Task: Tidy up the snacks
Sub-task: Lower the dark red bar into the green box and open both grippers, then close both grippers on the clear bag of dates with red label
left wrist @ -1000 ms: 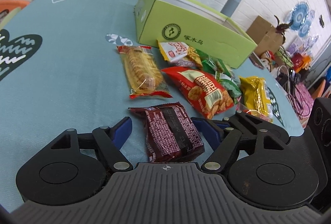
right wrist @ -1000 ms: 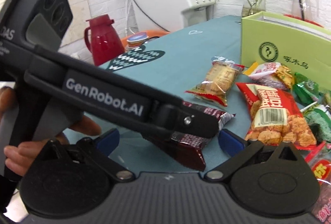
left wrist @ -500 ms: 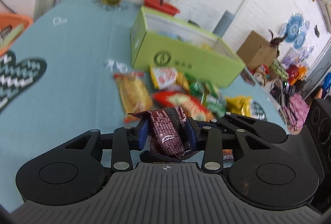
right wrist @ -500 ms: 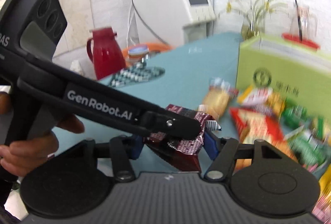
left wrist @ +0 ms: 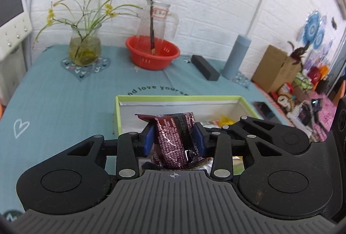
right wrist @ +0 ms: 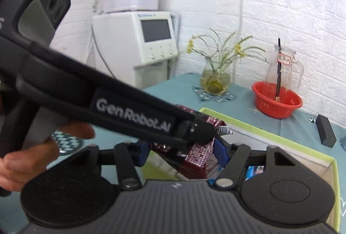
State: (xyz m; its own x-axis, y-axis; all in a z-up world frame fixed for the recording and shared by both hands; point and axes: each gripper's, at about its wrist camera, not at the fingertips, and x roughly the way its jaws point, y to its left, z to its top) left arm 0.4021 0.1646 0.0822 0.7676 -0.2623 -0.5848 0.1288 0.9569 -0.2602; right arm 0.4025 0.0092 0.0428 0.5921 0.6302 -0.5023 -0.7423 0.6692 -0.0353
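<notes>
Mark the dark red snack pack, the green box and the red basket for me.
Snack pack (left wrist: 174, 139), left wrist view: middle of the wrapper, clamped in the left tongs.
Green box (left wrist: 173, 98), left wrist view: far rim.
Red basket (right wrist: 272, 108), right wrist view: front outer wall.

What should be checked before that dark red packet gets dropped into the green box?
1. Grip: the left hand-held gripper is shut on the dark red packet, pads on both sides. Ok.
2. Position: the packet looks to be over the near end of the green box. Ok, though close to the edge.
3. Room inside: a yellow snack lies in the box, with bare white floor beside it. Ok.
4. Right hand-held gripper clear of the packet: its pads sit close on both sides of it. Cannot tell.
5. Red basket out of the way, well behind the box. Ok.
</notes>
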